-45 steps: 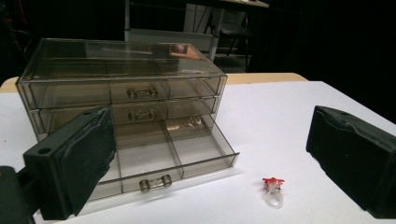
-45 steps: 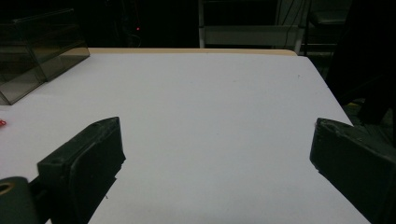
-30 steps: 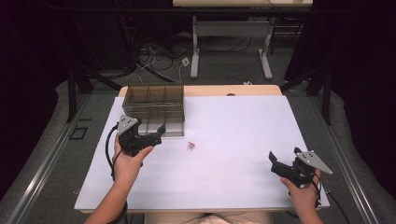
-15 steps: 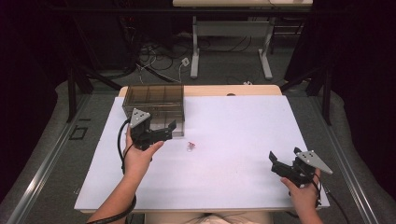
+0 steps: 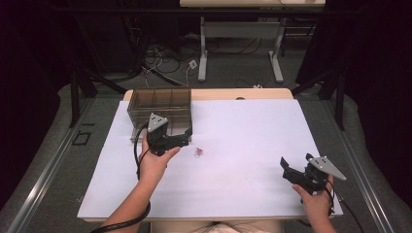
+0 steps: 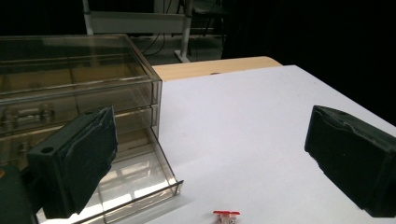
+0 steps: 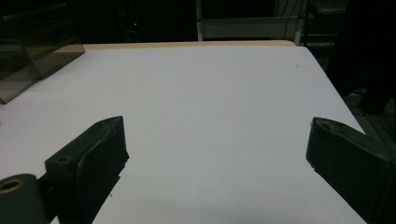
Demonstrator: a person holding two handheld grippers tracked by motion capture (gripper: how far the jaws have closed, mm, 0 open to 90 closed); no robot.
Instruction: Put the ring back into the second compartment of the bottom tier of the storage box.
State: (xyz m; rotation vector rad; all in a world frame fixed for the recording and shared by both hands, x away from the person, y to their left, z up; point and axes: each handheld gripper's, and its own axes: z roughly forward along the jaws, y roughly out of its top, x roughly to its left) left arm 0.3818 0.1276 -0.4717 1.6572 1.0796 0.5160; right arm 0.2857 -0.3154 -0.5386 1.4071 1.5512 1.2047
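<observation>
The left claw (image 5: 186, 138) is hovering over the white tabletop (image 5: 243, 145) just in front of the clear drawer box (image 5: 160, 104), with its jaws spread wide and nothing between them. In the left gripper view, the left claw (image 6: 210, 154) is showing its two black jaws far apart, one at each side of the picture, and neither is touching anything. Between them, low in that view, a small red-and-white piece (image 6: 226, 215) is lying on the tabletop, just beyond the front corner of the box's bottom drawer (image 6: 135, 182), which is standing pulled out. In the high view, the same small piece (image 5: 198, 152) is sitting just to the right of the left claw, close to it but apart from it, and near the front right corner of the drawer box.

The right claw (image 5: 297, 167) is resting near the front right corner of the tabletop, well apart from the small piece and the box. Its jaws are also gaping wide and are gripping nothing. In the right gripper view, the right claw (image 7: 217, 158) is looking across bare white tabletop, with the drawer box (image 7: 32, 46) standing far off at the upper left.

The person's left hand (image 5: 154, 162) is holding the left gripper from below, and the right hand (image 5: 317, 204) is holding the other.
</observation>
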